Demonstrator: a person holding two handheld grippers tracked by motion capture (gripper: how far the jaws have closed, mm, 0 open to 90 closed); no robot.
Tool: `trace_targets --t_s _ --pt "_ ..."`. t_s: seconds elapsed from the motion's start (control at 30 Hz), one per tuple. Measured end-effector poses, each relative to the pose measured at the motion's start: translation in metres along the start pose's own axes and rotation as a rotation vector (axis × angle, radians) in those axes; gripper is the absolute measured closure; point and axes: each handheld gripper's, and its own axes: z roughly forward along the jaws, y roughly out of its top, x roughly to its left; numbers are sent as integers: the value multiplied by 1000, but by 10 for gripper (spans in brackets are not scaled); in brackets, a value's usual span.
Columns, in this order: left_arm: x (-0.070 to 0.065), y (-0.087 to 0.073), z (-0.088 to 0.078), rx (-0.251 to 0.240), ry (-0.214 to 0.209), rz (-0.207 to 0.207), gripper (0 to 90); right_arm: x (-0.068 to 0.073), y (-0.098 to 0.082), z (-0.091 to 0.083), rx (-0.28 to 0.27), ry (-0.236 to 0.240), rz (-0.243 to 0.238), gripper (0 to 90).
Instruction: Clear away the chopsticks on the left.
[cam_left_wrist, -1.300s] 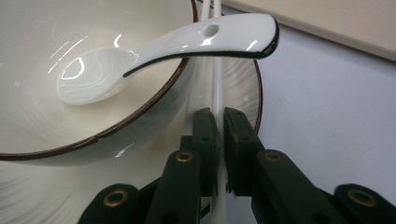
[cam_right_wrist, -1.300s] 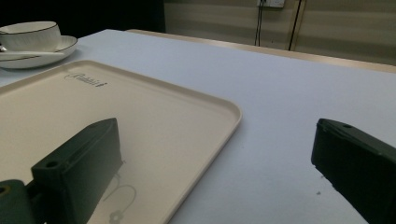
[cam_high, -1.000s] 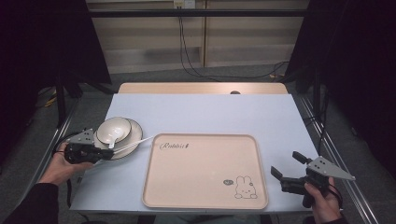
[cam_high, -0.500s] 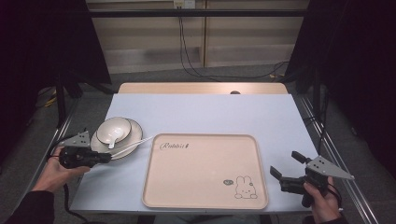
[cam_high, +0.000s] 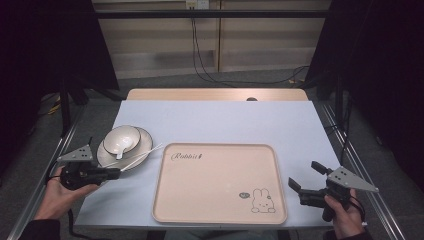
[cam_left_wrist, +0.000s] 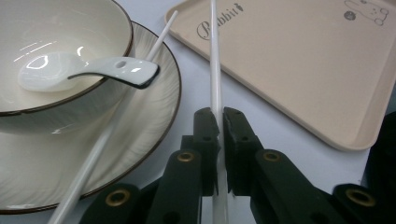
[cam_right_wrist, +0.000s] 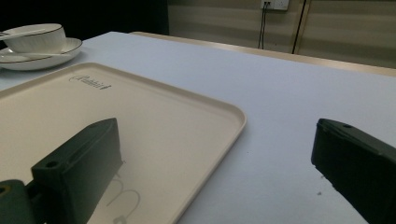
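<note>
spoon (cam_left_wrist: 88, 70) in bowl (cam_high: 121, 138) | bowl on plate (cam_high: 142, 145) | plate left of tray (cam_high: 220, 182)

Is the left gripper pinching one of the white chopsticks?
Touching. In the left gripper view, the left gripper has its jaws shut on one chopstick; the other chopstick lies free across the plate.

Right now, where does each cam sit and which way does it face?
High view: above the person's side, facing forward-down on the table; both hands and forearms show.
Left gripper view: on the left hand-held gripper, jaws shut on a chopstick, facing bowl and tray.
Right gripper view: on the right hand-held gripper, jaws open, facing across the tray.
All three share tray and bowl.
</note>
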Motion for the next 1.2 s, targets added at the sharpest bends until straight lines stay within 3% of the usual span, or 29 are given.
trace_targets --t_s 0.3,0.57,0.6,0.9,1.2 --pt "-17 -2 1 -27 18 -86 848 0 0 0 -1 2 1 13" --pt "-41 -1 8 -62 43 -156 848 1 0 0 -2 2 -2 13" --pt "-46 0 10 -65 62 -165 848 1 0 0 -3 0 1 13" --pt "-63 6 16 -78 72 -197 848 1 0 0 -1 2 -2 13" --pt "-84 14 27 -85 114 -259 848 1 0 0 -1 3 -1 13"
